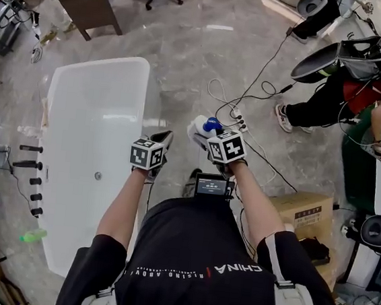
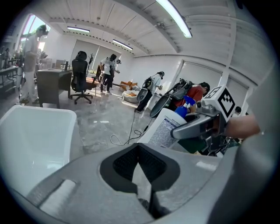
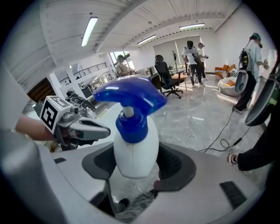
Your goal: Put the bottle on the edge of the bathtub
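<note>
A white spray bottle (image 3: 135,144) with a blue trigger head (image 3: 129,98) stands upright between the jaws of my right gripper (image 3: 136,164), which is shut on its body. In the head view the bottle (image 1: 203,126) is held in the air over the floor, right of the white bathtub (image 1: 92,158). My left gripper (image 1: 165,139) hovers just left of the bottle, near the tub's right rim. Its pads (image 2: 131,159) meet with nothing between them. The left gripper view shows the bottle's label (image 2: 168,127) and the tub's corner (image 2: 30,135).
A person in red and black (image 1: 359,92) sits at the right. Cables and a power strip (image 1: 238,113) lie on the marble floor ahead. A cardboard box (image 1: 302,214) stands at my right. Black fittings (image 1: 30,163) and a green bottle (image 1: 33,235) lie left of the tub.
</note>
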Action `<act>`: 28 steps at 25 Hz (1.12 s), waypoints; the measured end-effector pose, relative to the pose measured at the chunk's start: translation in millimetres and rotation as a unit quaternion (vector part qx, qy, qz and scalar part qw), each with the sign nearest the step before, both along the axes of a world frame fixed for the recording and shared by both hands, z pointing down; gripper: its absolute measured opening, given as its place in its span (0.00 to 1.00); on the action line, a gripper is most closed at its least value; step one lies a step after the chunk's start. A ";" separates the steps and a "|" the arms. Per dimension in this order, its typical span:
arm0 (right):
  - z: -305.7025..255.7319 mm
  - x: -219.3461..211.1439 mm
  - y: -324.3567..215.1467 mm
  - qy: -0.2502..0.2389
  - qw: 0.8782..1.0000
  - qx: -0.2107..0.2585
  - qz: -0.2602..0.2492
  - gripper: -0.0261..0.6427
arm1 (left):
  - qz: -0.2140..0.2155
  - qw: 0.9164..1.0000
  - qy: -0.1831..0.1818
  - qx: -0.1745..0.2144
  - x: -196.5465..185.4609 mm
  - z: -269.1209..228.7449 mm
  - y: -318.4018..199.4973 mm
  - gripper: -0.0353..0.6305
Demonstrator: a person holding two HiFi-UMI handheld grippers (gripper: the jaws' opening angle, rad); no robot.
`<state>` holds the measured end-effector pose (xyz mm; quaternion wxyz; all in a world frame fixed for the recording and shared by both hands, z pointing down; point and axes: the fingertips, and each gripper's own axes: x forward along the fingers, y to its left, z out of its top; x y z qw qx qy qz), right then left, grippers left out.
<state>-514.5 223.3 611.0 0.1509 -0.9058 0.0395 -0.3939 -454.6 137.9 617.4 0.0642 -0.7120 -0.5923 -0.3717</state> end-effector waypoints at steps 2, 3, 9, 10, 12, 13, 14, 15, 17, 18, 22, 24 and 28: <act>0.0 11.2 17.8 0.002 1.000 0.003 -0.003 0.44 | -0.001 1.000 0.002 0.005 9.9 0.6 17.6 0.07; 0.7 15.7 25.9 0.002 1.000 0.005 -0.005 0.44 | -0.002 1.000 0.003 0.007 14.1 0.5 25.9 0.07; -1.6 41.5 68.3 0.007 1.000 0.005 -0.010 0.44 | -0.005 1.000 0.006 0.006 35.9 -5.2 68.4 0.07; -2.6 45.5 72.4 0.008 1.000 0.005 -0.011 0.44 | -0.004 1.000 0.007 0.009 39.6 -4.6 72.1 0.07; -4.3 53.9 82.3 0.011 1.000 0.005 -0.012 0.44 | -0.006 1.000 0.006 0.010 47.6 -3.9 80.9 0.07; -4.6 58.2 88.3 0.011 1.000 0.005 -0.011 0.44 | -0.007 1.000 0.005 0.010 51.6 -3.6 86.3 0.07; -4.3 62.7 94.1 0.012 1.000 0.006 -0.011 0.44 | -0.007 1.000 0.004 0.010 55.4 -2.6 91.8 0.07; -3.4 67.4 99.5 0.012 1.000 0.006 -0.010 0.44 | -0.006 1.000 0.003 0.011 59.3 -1.0 97.3 0.07; -0.4 78.3 109.9 0.012 1.000 0.005 -0.010 0.44 | 0.000 1.000 0.000 0.011 68.3 3.2 108.7 0.07; 1.1 85.0 115.6 0.011 1.000 0.003 -0.009 0.44 | 0.003 1.000 0.000 0.011 74.2 4.9 114.9 0.07; 2.1 115.6 143.9 0.013 1.000 -0.004 -0.002 0.44 | 0.017 1.000 0.005 0.008 106.3 5.2 146.7 0.07; 0.2 131.8 159.8 0.013 1.000 -0.006 0.002 0.44 | 0.021 1.000 0.007 0.006 126.0 3.4 164.9 0.07; -3.8 169.0 194.8 0.009 1.000 -0.011 0.011 0.44 | 0.031 0.999 0.005 0.001 166.1 -1.1 202.5 0.07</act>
